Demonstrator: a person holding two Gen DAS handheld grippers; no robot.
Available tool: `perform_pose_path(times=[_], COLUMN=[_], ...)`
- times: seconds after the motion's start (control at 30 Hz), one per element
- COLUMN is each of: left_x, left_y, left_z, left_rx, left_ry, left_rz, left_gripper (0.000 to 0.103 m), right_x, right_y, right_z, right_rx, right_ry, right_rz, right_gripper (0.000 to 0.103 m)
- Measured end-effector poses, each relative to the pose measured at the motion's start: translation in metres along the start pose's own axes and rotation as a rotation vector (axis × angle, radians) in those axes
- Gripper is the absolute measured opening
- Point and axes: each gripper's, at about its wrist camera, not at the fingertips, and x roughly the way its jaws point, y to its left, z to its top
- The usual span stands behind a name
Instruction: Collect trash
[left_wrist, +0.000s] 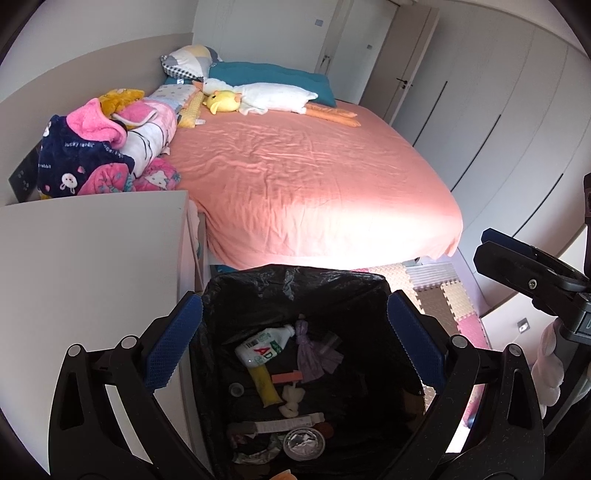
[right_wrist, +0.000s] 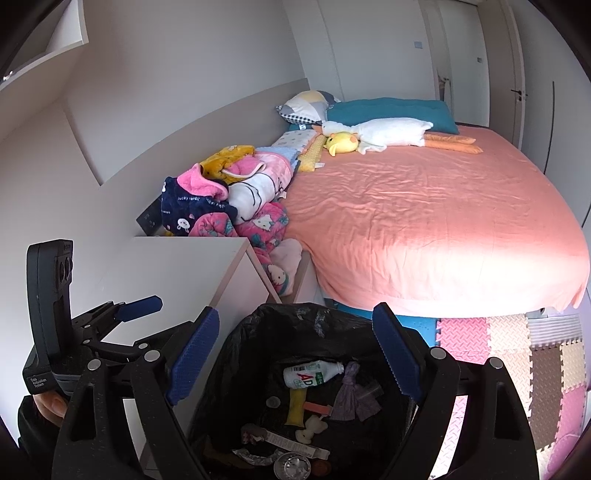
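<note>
Blue-padded fingers are framing both views as we are holding the left gripper (left_wrist: 294, 339) and the right gripper (right_wrist: 295, 354) over the trash bin (left_wrist: 236, 291), and both sets of jaws are standing wide with nothing between them.

We are looking straight down into the black bag (right_wrist: 243, 339) lining the bin, which is standing on the floor between the white cabinet (left_wrist: 92, 251) and the foot of the bed (left_wrist: 295, 177). The trash is lying at the bottom: a white plastic bottle (left_wrist: 264, 345), a yellow tube (left_wrist: 263, 386), a knotted purple rag (left_wrist: 314, 354), a small pink card (left_wrist: 287, 377), crumpled tissue (left_wrist: 291, 400), a paper strip (left_wrist: 291, 422) and a foil cup (left_wrist: 303, 443).

We are judging the load to be light, so the bag should be lifting easily, but its thin film looks slippery and prone to tearing. We are thinking the best hold is on the rim where the plastic folds over the bin edge, one gripper on each side, pinching a bunched fold rather than a single layer. Whether anything sharp is lying underneath, we cannot tell.
</note>
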Motion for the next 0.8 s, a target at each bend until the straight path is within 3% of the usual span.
perform_pose_path(times=[0.8], left_x=[0.0053], left_y=[0.0024], left_z=[0.0052], left_rx=[0.030], left_ry=[0.018], left_rz=[0.035], left_gripper=[0.096], right_x=[0.0079], right_y=[0.0068], right_z=[0.0034], right_rx=[-0.014], right_ry=[0.008], right_rz=[0.003], right_gripper=[0.085])
